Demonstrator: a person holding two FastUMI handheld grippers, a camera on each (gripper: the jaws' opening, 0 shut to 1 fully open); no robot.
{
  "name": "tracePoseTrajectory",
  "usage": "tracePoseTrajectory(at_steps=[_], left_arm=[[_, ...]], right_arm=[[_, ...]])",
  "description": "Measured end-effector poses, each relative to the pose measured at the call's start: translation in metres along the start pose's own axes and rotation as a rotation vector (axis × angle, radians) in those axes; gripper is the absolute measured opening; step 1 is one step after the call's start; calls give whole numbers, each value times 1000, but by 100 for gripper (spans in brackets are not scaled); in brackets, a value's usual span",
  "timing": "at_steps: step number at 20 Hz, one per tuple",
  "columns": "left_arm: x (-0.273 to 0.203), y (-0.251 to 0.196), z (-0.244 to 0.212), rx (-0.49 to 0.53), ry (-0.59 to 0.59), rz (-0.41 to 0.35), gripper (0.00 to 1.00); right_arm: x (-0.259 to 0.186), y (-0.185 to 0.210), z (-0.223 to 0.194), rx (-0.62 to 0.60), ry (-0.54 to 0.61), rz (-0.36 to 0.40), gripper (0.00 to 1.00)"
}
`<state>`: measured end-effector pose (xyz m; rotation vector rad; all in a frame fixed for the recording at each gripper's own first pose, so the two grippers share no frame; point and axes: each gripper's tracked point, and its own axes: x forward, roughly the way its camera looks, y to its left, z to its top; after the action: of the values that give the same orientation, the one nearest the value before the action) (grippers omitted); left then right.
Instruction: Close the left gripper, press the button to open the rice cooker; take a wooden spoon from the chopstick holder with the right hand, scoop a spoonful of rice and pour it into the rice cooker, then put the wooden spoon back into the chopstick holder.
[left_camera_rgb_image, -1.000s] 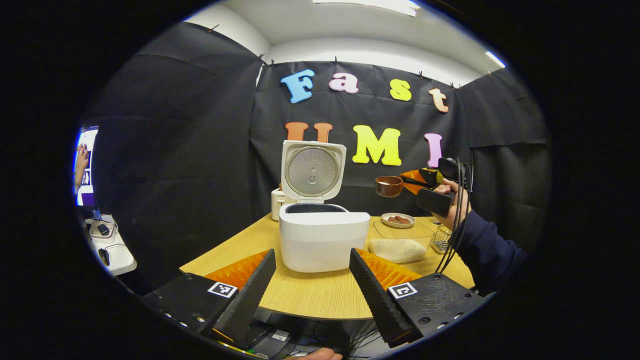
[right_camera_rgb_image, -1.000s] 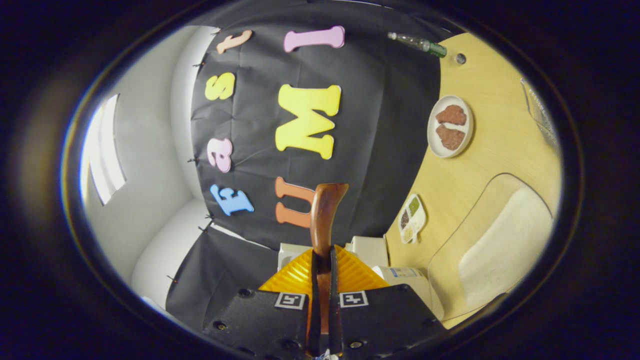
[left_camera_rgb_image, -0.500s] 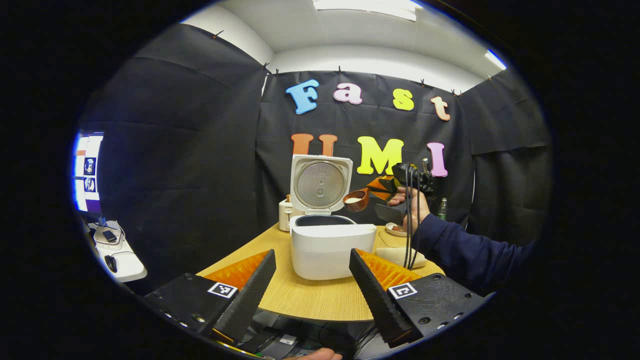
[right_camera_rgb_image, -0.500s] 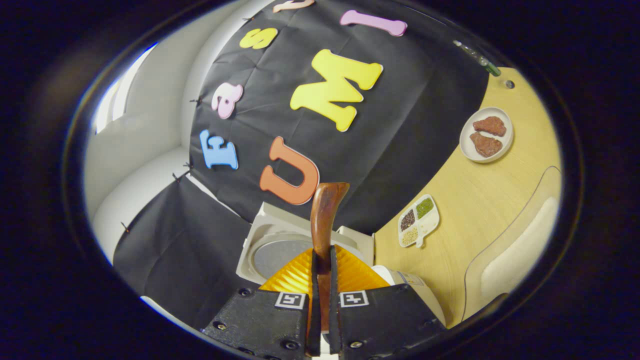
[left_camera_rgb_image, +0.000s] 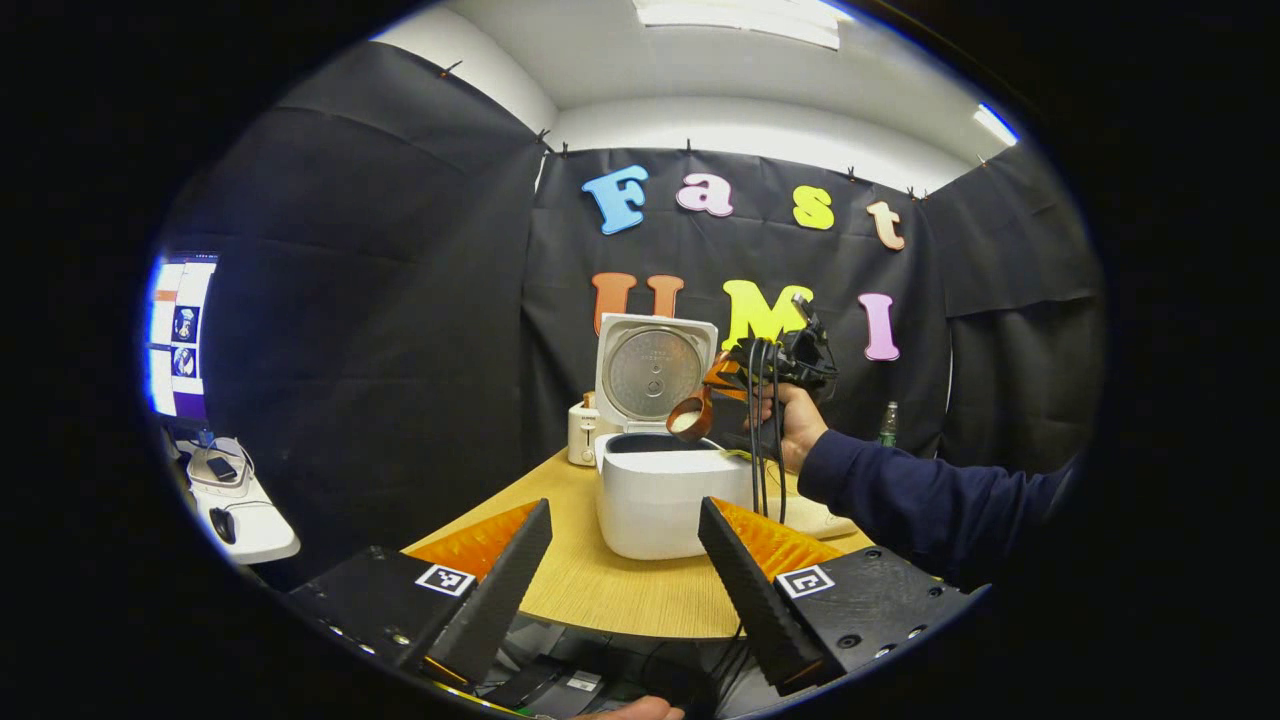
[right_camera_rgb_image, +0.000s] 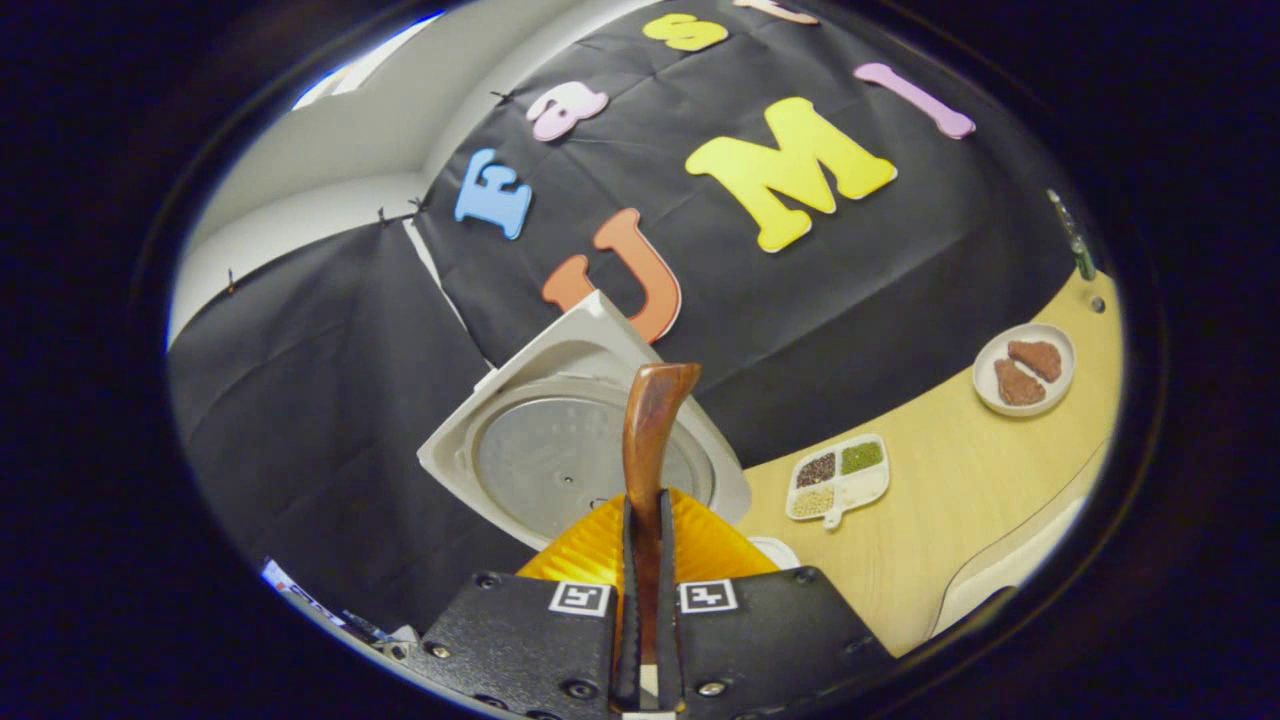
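The white rice cooker (left_camera_rgb_image: 662, 490) stands on the wooden table (left_camera_rgb_image: 600, 590) with its lid (left_camera_rgb_image: 655, 372) raised upright. Over its open pot hangs the wooden spoon (left_camera_rgb_image: 690, 414), tilted, with white rice in its bowl. My right gripper (left_camera_rgb_image: 740, 375), held in a hand with a dark blue sleeve, is shut on the spoon's handle. In the right gripper view the brown handle (right_camera_rgb_image: 648, 440) rises from between that gripper's (right_camera_rgb_image: 646, 520) closed fingers, with the lid's grey inner plate (right_camera_rgb_image: 570, 465) just behind. My left gripper (left_camera_rgb_image: 625, 550) stands open and empty, well in front of the cooker.
A small white appliance (left_camera_rgb_image: 582, 435) sits behind the cooker on the left. A divided dish of grains (right_camera_rgb_image: 838, 472) and a plate with brown pieces (right_camera_rgb_image: 1022, 368) lie on the table. A green bottle (left_camera_rgb_image: 886, 425) stands at the back right. A side desk (left_camera_rgb_image: 235, 500) is far left.
My right gripper has carried the spoon left from above the rice container to over the open cooker and tilted it. The left gripper stayed open while its view drifted.
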<state>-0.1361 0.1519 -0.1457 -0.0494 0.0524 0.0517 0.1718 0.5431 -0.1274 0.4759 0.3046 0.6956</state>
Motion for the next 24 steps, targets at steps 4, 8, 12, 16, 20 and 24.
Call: tracePoseTrajectory(at_steps=[4, 8, 12, 16, 20, 24], left_arm=[[-6, 5, 0, 8, -8, 4, 94], [-7, 6, 3, 6, -25, 11, 94], [-8, 2, 1, 16, -22, 8, 94], [-3, -5, 1, 14, -14, 4, 94], [-4, -7, -2, 11, 4, 12, 94], [-6, -11, 4, 11, 0, 15, 94]], right_arm=[[4, 10, -2, -155, -11, -27, 12], [7, 16, -7, -287, -3, -44, 12], [2, 24, -10, -472, -21, -49, 12], [-3, 37, -18, -665, -27, -46, 12], [-10, 39, -24, -764, -14, -79, 12], [-21, 43, -7, -834, -57, -105, 12]])
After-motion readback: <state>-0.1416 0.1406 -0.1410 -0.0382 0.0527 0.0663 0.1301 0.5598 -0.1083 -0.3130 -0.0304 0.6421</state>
